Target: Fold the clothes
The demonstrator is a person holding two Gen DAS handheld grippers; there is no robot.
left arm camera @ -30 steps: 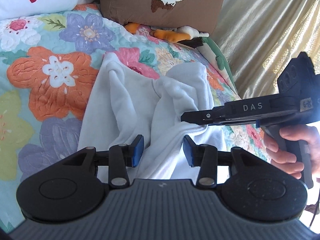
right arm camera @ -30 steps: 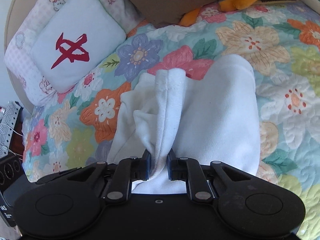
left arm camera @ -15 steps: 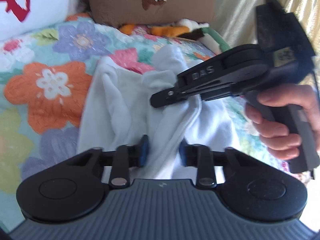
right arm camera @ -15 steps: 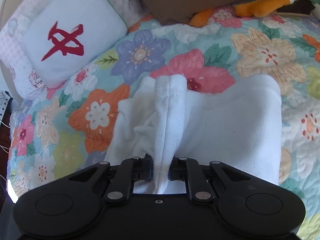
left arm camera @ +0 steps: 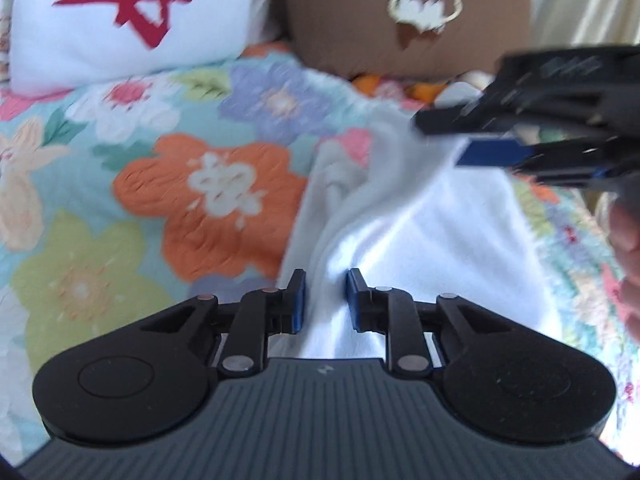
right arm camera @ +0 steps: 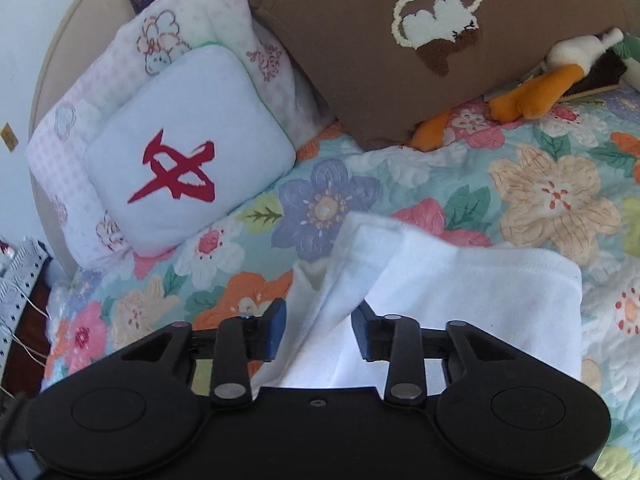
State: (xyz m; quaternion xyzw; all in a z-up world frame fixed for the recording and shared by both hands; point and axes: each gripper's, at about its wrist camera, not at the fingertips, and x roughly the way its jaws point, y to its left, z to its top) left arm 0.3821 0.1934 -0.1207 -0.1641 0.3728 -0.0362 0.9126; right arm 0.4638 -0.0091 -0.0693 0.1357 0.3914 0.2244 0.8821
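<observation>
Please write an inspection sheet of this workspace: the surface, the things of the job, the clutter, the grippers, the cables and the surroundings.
Surface: floral quilt on a bed.
Job's things: white garment, partly folded, bunched on its left side.
Clutter: white cushion with a red sign, brown cushion, plush duck.
Grippers: left gripper shut on a fold of the garment; right gripper jaws just opened, cloth lying loose between them.
Cables: thin wires at the bed's left edge.
Surroundings: pale curtain.

Quilt [right arm camera: 552,196]: we see big flowers on pale blue, spread across the bed.
White cushion [right arm camera: 188,184]: at ten o'clock, bearing a red mark — leaning on a pale patterned pillow [right arm camera: 224,32].
Brown cushion [right arm camera: 400,40]: at twelve o'clock, cloud motif.
Plush toy [right arm camera: 560,80]: at two o'clock — orange and white.
</observation>
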